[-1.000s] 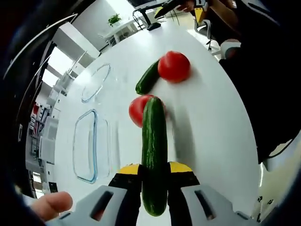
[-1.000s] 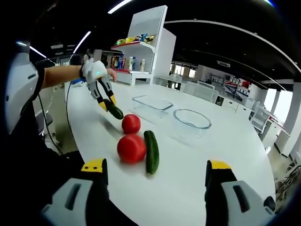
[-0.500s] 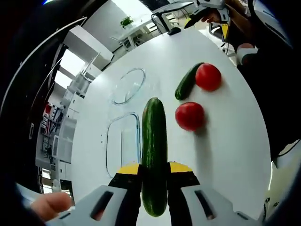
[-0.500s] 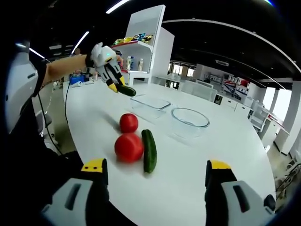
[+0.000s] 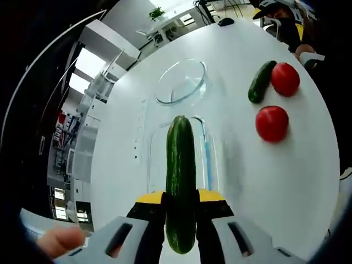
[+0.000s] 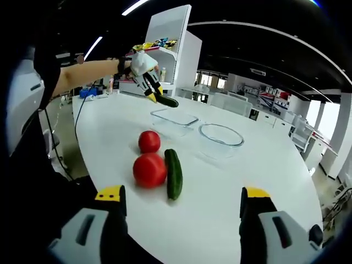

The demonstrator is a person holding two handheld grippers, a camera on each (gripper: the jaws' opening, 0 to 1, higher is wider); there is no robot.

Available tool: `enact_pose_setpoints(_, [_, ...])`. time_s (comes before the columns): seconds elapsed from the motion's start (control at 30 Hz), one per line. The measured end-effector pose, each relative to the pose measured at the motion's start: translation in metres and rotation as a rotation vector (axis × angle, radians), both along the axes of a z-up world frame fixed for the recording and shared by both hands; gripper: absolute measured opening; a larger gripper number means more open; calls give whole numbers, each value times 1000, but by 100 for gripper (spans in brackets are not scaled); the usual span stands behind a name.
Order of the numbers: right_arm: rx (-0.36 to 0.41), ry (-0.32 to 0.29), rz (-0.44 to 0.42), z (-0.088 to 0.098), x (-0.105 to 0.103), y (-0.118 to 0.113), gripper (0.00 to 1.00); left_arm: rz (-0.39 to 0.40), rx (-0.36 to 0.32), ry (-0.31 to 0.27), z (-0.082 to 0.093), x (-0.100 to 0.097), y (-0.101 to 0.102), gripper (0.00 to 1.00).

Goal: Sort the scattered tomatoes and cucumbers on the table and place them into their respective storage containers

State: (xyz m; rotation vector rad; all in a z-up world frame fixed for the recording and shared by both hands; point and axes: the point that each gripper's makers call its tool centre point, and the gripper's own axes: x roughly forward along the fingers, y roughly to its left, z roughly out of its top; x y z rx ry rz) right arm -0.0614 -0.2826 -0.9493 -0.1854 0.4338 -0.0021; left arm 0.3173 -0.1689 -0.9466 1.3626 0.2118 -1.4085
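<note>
Your left tongs [image 5: 180,212] pinched a cucumber [image 5: 180,181] lengthwise between their jaws, its tip hanging over the clear rectangular dish [image 5: 181,159] straight ahead, with the round glass bowl [image 5: 181,82] just beyond it. Your right tongs [image 6: 183,206] were spread wide and empty, with two tomatoes [image 6: 149,169] and another cucumber [image 6: 174,173] lying on the white table [image 6: 231,220] ahead of them. You seemed to be mid-delivery, so the next move likely called for lowering the cucumber into the dish and letting go.

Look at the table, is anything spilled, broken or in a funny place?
Nothing stands out. The cucumber in the left gripper is whole, held above the rectangular glass dish. Two tomatoes and another cucumber lie unharmed on the white table, and the round glass bowl sits upright.
</note>
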Motion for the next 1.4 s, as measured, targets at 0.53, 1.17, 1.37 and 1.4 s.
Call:
enact_pose_setpoints(0.53, [14,9,-76,-7,-18,-23,81,77,-13,33,-50,45,-44,20])
enact_pose_setpoints(1.17, [27,21,-83,-14,-16,-28,80,41,-54,44,-86,55,-52,20])
enact_pose_setpoints(1.37, [25,19,-83,-13,-16,-26,80,16,-66,62,-86,54,-50,21])
enact_pose_setpoints(1.4, [27,17,-82,-13,-16,-26,80,6,-69,62,-86,54,-50,21])
